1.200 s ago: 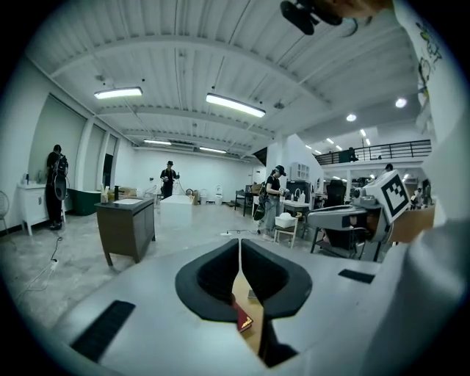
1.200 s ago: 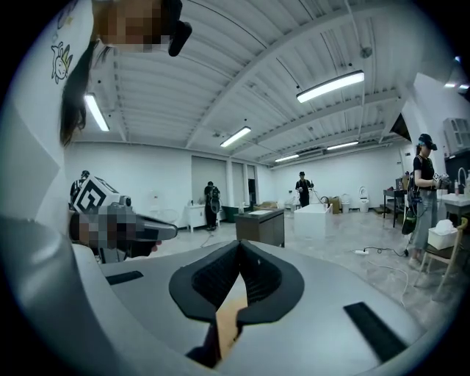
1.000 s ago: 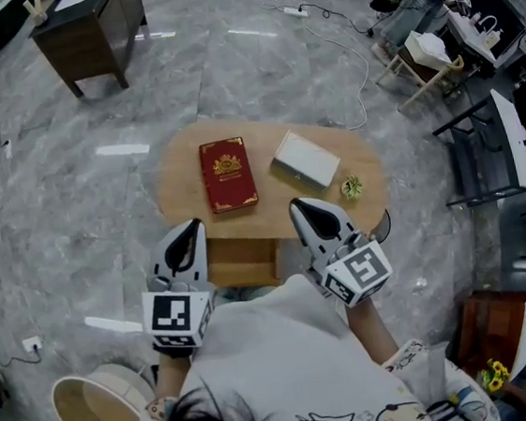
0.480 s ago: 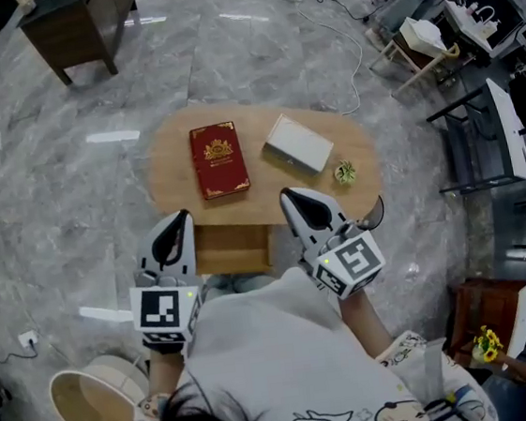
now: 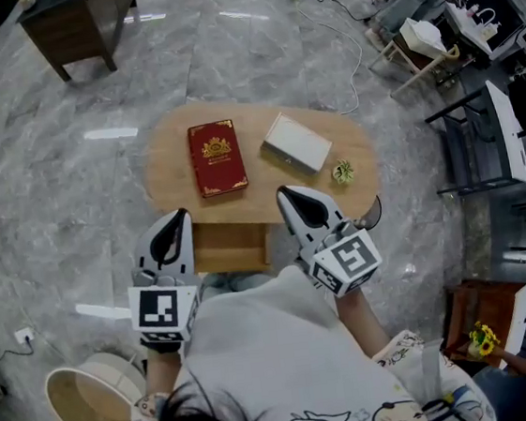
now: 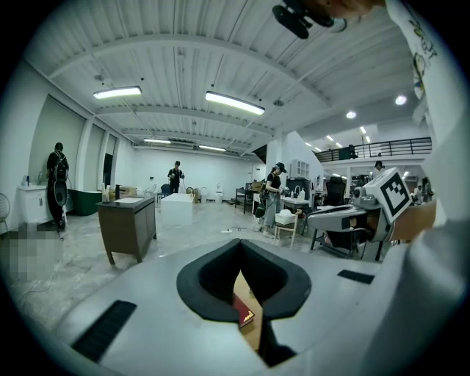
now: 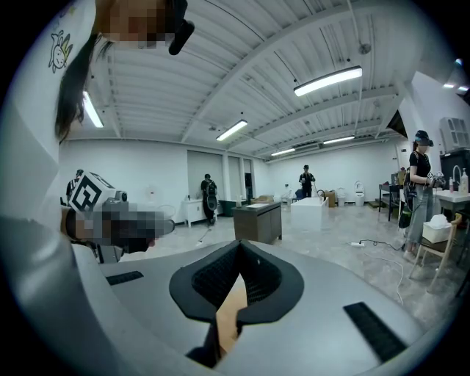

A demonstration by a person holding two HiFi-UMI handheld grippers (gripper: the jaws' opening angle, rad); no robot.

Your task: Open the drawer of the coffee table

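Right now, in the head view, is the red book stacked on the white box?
No, the red book lies flat on the coffee table, left of the white box and apart from it.

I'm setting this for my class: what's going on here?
A person stands at an oval wooden coffee table, a gripper in each hand. The left gripper and right gripper are both shut and empty, held by the table's near edge. A drawer juts out below that edge, between them. A red book, white box and small green plant sit on top.
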